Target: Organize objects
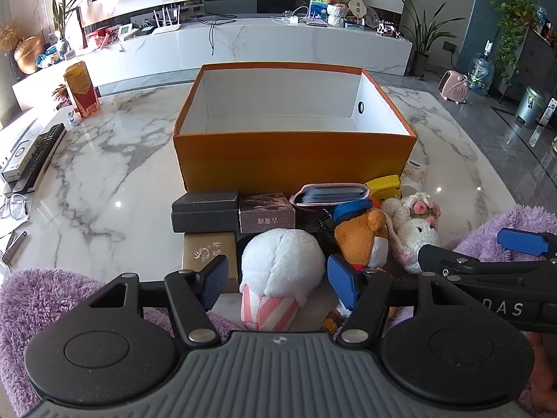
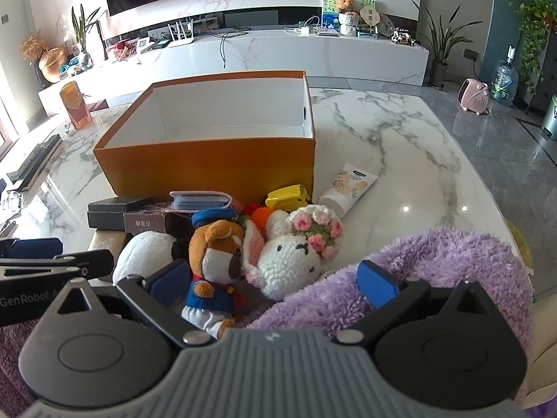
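Note:
An open orange box with a white inside stands on the marble table; it also shows in the right wrist view. In front of it lie small dark boxes, a pink card case, a yellow item, a white and pink plush, a brown bear plush and a crocheted bunny. My left gripper is open with its fingers either side of the white plush. My right gripper is open, just before the bear and bunny.
A cream tube lies right of the box. Remote controls and glasses sit at the table's left edge, a red and yellow packet at the far left. Purple fluffy fabric covers the near edge.

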`<state>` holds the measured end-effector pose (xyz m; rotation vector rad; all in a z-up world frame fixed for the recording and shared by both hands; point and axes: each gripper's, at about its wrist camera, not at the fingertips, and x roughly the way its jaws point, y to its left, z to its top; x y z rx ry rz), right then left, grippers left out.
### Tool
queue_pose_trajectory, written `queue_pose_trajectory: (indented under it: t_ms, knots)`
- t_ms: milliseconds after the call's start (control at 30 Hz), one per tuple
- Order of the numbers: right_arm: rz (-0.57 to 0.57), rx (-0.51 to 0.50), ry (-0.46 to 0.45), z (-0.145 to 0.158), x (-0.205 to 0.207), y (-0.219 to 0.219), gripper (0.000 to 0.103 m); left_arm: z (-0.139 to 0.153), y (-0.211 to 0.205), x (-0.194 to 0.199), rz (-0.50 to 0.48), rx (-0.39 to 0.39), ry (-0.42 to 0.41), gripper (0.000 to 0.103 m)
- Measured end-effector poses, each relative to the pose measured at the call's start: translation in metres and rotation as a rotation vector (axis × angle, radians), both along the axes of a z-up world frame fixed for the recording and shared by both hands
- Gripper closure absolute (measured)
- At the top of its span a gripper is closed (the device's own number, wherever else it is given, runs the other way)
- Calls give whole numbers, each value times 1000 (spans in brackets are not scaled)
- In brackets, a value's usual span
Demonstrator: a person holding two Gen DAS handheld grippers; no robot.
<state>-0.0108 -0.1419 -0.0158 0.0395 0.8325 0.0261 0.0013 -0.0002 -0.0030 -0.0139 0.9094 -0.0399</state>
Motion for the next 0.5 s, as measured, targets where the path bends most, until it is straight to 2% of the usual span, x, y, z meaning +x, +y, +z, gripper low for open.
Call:
queue_pose_trajectory:
  t_ms: [500]
  knots:
    - [1,10,15,-4,4,-2,1,-4,-1,3,-18,-8,15,28]
